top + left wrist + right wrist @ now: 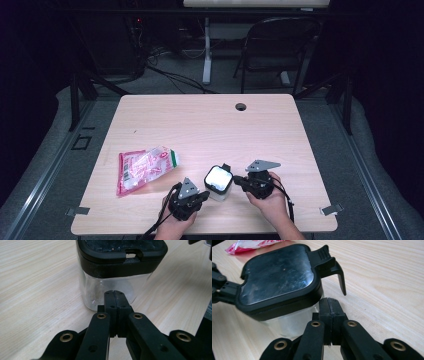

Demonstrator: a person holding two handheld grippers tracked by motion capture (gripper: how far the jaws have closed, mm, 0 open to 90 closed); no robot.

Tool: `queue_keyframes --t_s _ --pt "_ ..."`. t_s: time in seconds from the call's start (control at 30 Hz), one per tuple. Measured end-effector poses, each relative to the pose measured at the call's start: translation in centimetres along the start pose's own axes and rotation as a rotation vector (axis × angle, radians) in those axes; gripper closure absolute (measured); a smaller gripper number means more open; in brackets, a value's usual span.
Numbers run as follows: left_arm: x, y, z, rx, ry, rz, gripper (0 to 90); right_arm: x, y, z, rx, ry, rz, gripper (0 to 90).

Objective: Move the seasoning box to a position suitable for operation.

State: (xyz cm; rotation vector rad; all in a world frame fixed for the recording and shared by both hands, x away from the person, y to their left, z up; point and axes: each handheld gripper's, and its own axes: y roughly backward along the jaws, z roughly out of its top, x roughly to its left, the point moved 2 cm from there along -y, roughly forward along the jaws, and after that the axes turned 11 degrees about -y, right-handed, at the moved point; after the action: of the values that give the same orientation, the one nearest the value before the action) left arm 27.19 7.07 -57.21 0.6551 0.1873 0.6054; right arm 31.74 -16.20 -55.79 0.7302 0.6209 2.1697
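Container [218,182], a clear-walled box with a black flip-top lid [279,282], stands upright near the front edge of the wooden surface [210,125], directly between the two hand-held grippers. The left hand-held gripper [204,194] points at it from the person's left, tips low against the clear wall; the right hand-held gripper [236,180] comes at it from the opposite side, just beside the wall under the lid's rim. Both sets of jaws are pressed together, with nothing pinched between them. Both stand about equally near, so either hand could act first. The lid's latch tab [332,267] sticks out and hangs down on the side nearer the right hand-held gripper, which looks the likelier one to work it while the left steadies the body. In the left gripper view the box [110,287] looks empty behind its cloudy wall, though the glare makes that hard to confirm; the lid appears seated. A pink-and-white plastic packet [145,169] lies flat well to the left, apart from the box and untouched.
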Motion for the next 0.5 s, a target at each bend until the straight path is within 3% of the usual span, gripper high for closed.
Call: queue_keyframes --t_s 0.17,0.23,0.33,0.43,0.5 --pt "0.4 0.1 -0.1 -0.002 0.017 0.012 90.0 0.8 0.4 -0.2 0.014 0.014 -0.010 90.0" --pt "0.7 0.2 -0.2 0.001 0.020 0.014 90.0 1.3 0.5 -0.3 0.008 0.005 0.004 90.0" --pt "1.0 0.2 -0.4 -0.004 0.033 0.028 90.0 2.1 0.4 -0.4 0.037 0.036 0.035 90.0" --pt "1.2 0.4 -0.6 -0.003 0.054 0.045 89.2 2.4 0.5 -0.4 0.046 0.079 -0.003 89.4" --pt "1.4 0.5 -0.7 0.002 0.059 0.056 88.8 1.8 0.6 -0.2 0.027 0.062 -0.020 89.3"
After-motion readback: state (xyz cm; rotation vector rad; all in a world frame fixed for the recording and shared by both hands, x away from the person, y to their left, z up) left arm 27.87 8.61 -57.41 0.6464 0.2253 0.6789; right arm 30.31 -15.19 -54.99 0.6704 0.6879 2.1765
